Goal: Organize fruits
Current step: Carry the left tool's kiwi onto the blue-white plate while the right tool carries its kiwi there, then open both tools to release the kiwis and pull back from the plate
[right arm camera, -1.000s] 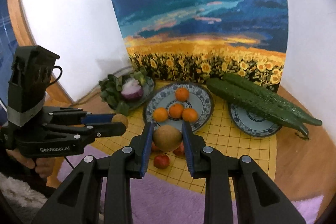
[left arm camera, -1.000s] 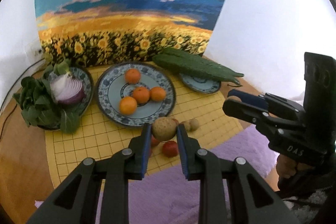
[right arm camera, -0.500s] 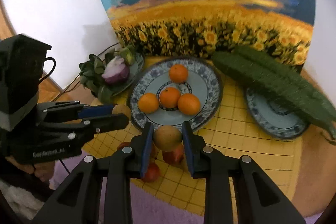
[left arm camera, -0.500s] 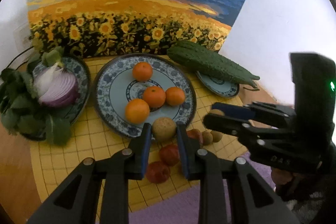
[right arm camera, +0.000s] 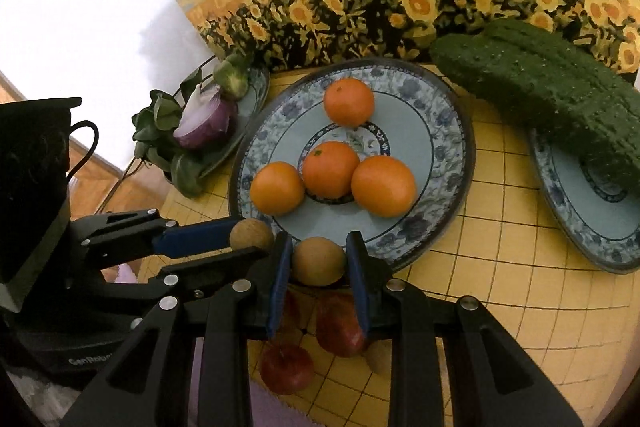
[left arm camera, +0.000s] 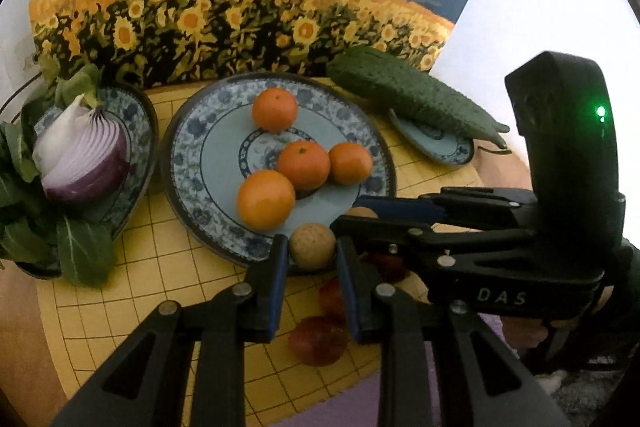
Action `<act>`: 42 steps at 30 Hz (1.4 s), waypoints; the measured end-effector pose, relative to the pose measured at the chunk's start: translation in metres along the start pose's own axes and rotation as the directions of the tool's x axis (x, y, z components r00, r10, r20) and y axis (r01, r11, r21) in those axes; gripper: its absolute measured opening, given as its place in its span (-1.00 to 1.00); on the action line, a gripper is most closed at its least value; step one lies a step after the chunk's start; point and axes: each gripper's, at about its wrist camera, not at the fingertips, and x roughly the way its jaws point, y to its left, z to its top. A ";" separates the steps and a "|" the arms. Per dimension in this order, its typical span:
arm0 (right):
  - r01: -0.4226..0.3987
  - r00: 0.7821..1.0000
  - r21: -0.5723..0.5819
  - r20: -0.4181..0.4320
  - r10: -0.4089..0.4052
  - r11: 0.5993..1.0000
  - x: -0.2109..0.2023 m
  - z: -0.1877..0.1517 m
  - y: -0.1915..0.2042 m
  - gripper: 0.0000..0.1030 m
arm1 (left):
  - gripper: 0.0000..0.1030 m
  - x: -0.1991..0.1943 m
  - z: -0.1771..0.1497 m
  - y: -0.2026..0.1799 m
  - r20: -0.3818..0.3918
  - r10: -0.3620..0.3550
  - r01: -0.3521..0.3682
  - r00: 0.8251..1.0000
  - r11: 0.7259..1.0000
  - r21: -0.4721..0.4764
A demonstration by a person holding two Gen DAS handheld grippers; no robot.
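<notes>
My left gripper (left arm camera: 312,257) is shut on a small tan round fruit (left arm camera: 312,246), held just over the near rim of the blue patterned fruit plate (left arm camera: 188,155). My right gripper (right arm camera: 318,261) is shut on a brown-green round fruit (right arm camera: 319,261) at the same rim (right arm camera: 448,143). The plate holds several oranges (left arm camera: 304,165) (right arm camera: 330,169). Each gripper shows in the other's view, the left (right arm camera: 250,241) with its tan fruit (right arm camera: 251,235), the right (left arm camera: 352,219). Small red fruits (right arm camera: 340,325) (left arm camera: 318,341) lie on the yellow mat below the grippers.
A plate with a cut red onion (left arm camera: 82,159) and leafy greens (left arm camera: 84,255) is at the left. Cucumbers (right arm camera: 540,91) rest over a small plate (right arm camera: 600,215) at the right. A sunflower painting (left arm camera: 240,7) stands behind. A purple cloth (left arm camera: 360,403) lies at the mat's near edge.
Both grippers have moved forward and down with their fruits, from above the mat's near part to the fruit plate's near rim. They have also come closer together.
</notes>
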 end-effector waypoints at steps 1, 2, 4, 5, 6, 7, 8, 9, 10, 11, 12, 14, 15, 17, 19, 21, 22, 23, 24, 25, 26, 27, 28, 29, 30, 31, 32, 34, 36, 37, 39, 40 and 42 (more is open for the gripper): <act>-0.001 1.000 -0.003 -0.002 0.001 1.000 0.000 0.001 0.000 -0.34 | -0.49 0.000 0.000 0.000 -0.002 0.007 -0.007 1.000 1.000 -0.001; -0.007 1.000 -0.006 -0.002 0.007 1.000 0.000 0.001 0.001 -0.31 | -0.49 0.000 -0.001 0.001 0.000 0.010 -0.010 1.000 1.000 -0.003; 0.008 1.000 -0.015 0.003 -0.008 1.000 -0.002 0.002 0.001 -0.25 | -0.49 0.001 -0.002 0.001 -0.003 -0.014 0.014 1.000 1.000 -0.010; 0.020 1.000 -0.028 0.002 -0.020 0.999 -0.002 0.001 0.003 -0.25 | -0.48 0.001 -0.003 0.001 -0.008 -0.013 0.013 1.000 1.000 -0.013; 0.026 1.000 -0.034 0.001 -0.026 0.999 -0.002 0.002 0.003 -0.24 | -0.48 0.001 -0.003 0.001 -0.007 -0.019 0.019 1.000 1.000 -0.013; 0.028 1.000 -0.035 -0.001 -0.028 0.999 -0.003 0.001 0.004 -0.23 | -0.48 0.000 -0.004 0.000 -0.008 -0.030 0.030 1.000 0.999 -0.012; 0.030 1.000 -0.032 -0.001 -0.030 0.999 -0.004 0.001 0.004 -0.23 | -0.48 -0.001 -0.005 0.000 -0.009 -0.041 0.041 0.999 0.999 -0.009; 0.033 0.999 -0.032 -0.001 -0.033 0.999 -0.005 0.001 0.004 -0.23 | -0.48 -0.002 -0.006 -0.002 -0.008 -0.045 0.045 0.999 0.999 -0.004; 0.039 0.999 -0.032 0.001 -0.039 0.999 -0.007 0.001 0.004 -0.21 | -0.48 -0.004 -0.006 -0.004 -0.007 -0.049 0.049 0.999 0.999 0.001; 0.046 0.999 -0.035 0.002 -0.046 0.998 -0.010 0.000 0.005 -0.20 | -0.48 -0.005 -0.007 -0.005 -0.005 -0.051 0.052 0.999 0.999 0.004; 0.054 0.999 -0.036 0.006 -0.054 0.998 -0.013 -0.001 0.006 -0.18 | -0.48 -0.008 -0.007 -0.008 -0.001 -0.056 0.056 0.998 0.998 0.013; 0.070 0.997 -0.036 0.016 -0.070 0.997 -0.021 -0.004 0.007 -0.16 | -0.48 -0.011 -0.006 -0.011 0.005 -0.071 0.071 0.997 0.997 0.027; 0.076 0.997 -0.035 0.023 -0.076 0.996 -0.025 -0.006 0.007 -0.16 | -0.48 -0.014 -0.007 -0.014 0.006 -0.080 0.079 0.997 0.996 0.036; 0.086 0.995 -0.030 0.047 -0.085 0.996 -0.037 -0.010 0.008 -0.16 | -0.48 -0.021 -0.009 -0.019 0.012 -0.087 0.086 0.996 0.995 0.057; 0.093 0.993 -0.027 0.071 -0.091 0.995 -0.048 -0.014 0.008 -0.16 | -0.48 -0.029 -0.011 -0.025 0.024 -0.084 0.082 0.996 0.994 0.078; 0.103 0.990 -0.021 0.097 -0.100 0.994 -0.061 -0.018 0.008 -0.16 | -0.48 -0.036 -0.013 -0.029 0.036 -0.083 0.079 0.996 0.993 0.092; 0.107 0.989 -0.016 0.107 -0.105 0.994 -0.067 -0.021 0.008 -0.16 | -0.48 -0.040 -0.014 -0.032 0.042 -0.085 0.081 0.995 0.992 0.099; 0.113 0.987 -0.006 0.120 -0.111 0.994 -0.073 -0.024 0.007 -0.16 | -0.48 -0.043 -0.015 -0.034 0.044 -0.085 0.080 0.995 0.991 0.106; 0.116 0.985 0.001 0.129 -0.115 0.993 -0.078 -0.026 0.006 -0.16 | -0.47 -0.046 -0.016 -0.037 0.049 -0.080 0.074 0.996 0.991 0.113; 0.120 0.983 0.008 0.138 -0.120 0.993 -0.083 -0.029 0.005 -0.16 | -0.47 -0.049 -0.018 -0.040 0.053 -0.075 0.068 0.996 0.990 0.120; 0.126 0.981 0.014 0.149 -0.127 0.992 -0.089 -0.032 0.004 -0.16 | -0.48 -0.052 -0.019 -0.042 0.056 -0.072 0.065 0.996 0.990 0.125; 0.130 0.979 0.016 0.157 -0.131 0.991 -0.093 -0.034 0.005 -0.16 | -0.48 -0.055 -0.020 -0.043 0.060 -0.069 0.061 0.996 0.989 0.132; 0.133 0.977 0.018 0.167 -0.134 0.991 -0.098 -0.037 0.005 -0.16 | -0.47 -0.059 -0.021 -0.046 0.067 -0.066 0.056 0.996 0.989 0.140; 0.139 0.974 0.019 0.178 -0.140 0.990 -0.104 -0.040 0.006 -0.16 | -0.47 -0.062 -0.023 -0.048 0.073 -0.062 0.051 0.995 0.988 0.148; 0.146 0.972 0.019 0.184 -0.147 0.989 -0.108 -0.042 0.007 -0.16 | -0.47 -0.064 -0.023 -0.050 0.075 -0.059 0.047 0.995 0.987 0.152; 0.152 0.970 0.018 0.190 -0.152 0.988 -0.112 -0.045 0.009 -0.16 | -0.47 -0.065 -0.024 -0.051 0.077 -0.058 0.046 0.995 0.987 0.155; 0.155 0.967 0.017 0.200 -0.156 0.988 -0.117 -0.048 0.010 -0.16 | -0.47 -0.067 -0.025 -0.052 0.080 -0.057 0.044 0.995 0.987 0.157; 0.156 0.964 0.014 0.216 -0.155 0.988 -0.124 -0.054 0.014 -0.16 | -0.47 -0.073 -0.027 -0.055 0.091 -0.053 0.038 0.994 0.986 0.163; 0.159 0.961 0.010 0.227 -0.158 0.987 -0.129 -0.059 0.017 -0.16 | -0.48 -0.077 -0.028 -0.059 0.102 -0.050 0.032 0.994 0.985 0.172; 0.160 0.960 0.008 0.230 -0.158 0.987 -0.131 -0.061 0.019 -0.16 | -0.48 -0.080 -0.029 -0.062 0.108 -0.050 0.030 0.993 0.983 0.181; 0.160 0.959 0.001 0.238 -0.156 0.987 -0.135 -0.065 0.022 -0.16 | -0.48 -0.084 -0.030 -0.069 0.115 -0.048 0.024 0.992 0.978 0.205; 0.160 0.958 -0.001 0.241 -0.155 0.987 -0.136 -0.067 0.023 -0.16 | -0.47 -0.086 -0.031 -0.072 0.117 -0.047 0.021 0.992 0.976 0.216; 0.159 0.957 -0.004 0.245 -0.153 0.987 -0.139 -0.070 0.025 -0.16 | -0.47 -0.088 -0.033 -0.077 0.118 -0.051 0.022 0.992 0.972 0.235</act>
